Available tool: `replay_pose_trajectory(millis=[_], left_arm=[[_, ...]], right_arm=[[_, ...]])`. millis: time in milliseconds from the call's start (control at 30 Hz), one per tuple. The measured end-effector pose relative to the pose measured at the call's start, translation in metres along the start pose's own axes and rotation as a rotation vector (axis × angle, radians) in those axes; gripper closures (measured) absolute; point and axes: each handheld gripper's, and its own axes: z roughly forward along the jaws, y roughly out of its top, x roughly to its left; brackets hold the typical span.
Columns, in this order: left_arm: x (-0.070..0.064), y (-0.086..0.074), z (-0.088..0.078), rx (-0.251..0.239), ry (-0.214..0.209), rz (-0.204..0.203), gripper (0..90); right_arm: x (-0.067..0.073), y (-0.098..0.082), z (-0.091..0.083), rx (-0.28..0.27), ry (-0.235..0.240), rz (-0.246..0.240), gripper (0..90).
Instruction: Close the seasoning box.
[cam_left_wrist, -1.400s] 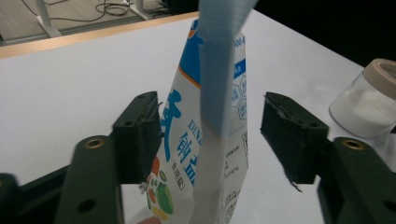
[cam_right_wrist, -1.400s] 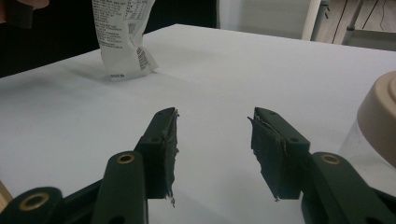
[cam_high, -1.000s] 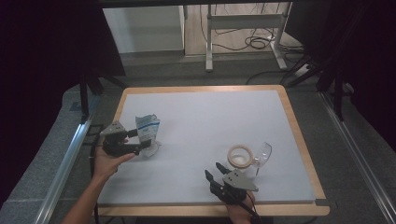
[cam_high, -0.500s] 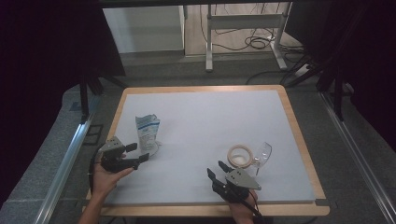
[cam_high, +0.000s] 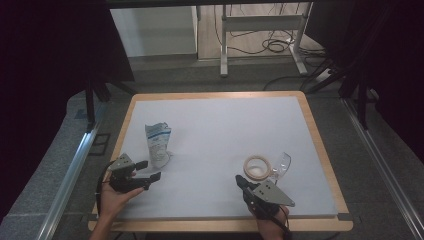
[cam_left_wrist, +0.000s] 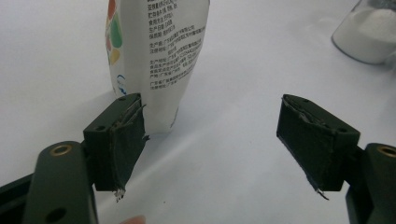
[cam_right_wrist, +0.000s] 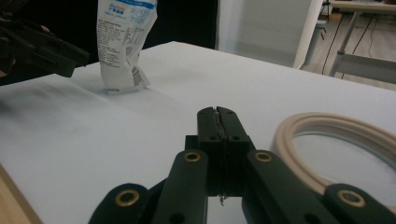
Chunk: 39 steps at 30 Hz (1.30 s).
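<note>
Paper pouch (cam_high: 158, 142) stands upright, unsupported; my left hand-held gripper (cam_high: 148, 170) is released beside it and may topple it; right hand-held gripper (cam_right_wrist: 217, 112), just clenched, holds nothing.

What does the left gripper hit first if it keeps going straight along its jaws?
Probably nothing soon. The left gripper stands open, and bare white table runs ahead between its jaws. The standing pouch lies just beyond the left jaw, so it might get clipped; depth is hard to judge.

White table (cam_high: 220, 125) w/ pouch (cam_high: 158, 142), tape roll (cam_high: 257, 167), glass jar (cam_high: 281, 163).
</note>
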Motion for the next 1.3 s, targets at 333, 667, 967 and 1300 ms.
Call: replay_pose_trajectory(millis=[333, 667, 967, 1300], left_arm=[[-0.003, -0.001, 0.002, 0.024, 0.019, 0.032, 24.1], [-0.002, 0.001, 0.006, 0.030, -0.014, 0.022, 24.2], [-0.006, 0.006, 0.011, 0.037, -0.022, 0.037, 24.5], [-0.006, 0.003, 0.007, 0.034, -0.020, 0.038, 24.5]], right_arm=[[-0.022, 0.001, -0.045, -0.066, 0.002, 0.022, 90.0], [-0.042, -0.004, -0.075, -0.112, -0.003, 0.058, 90.0], [-0.071, -0.008, -0.086, -0.095, -0.110, 0.068, 90.0], [-0.082, -0.002, -0.071, -0.088, -0.135, 0.073, 90.0]])
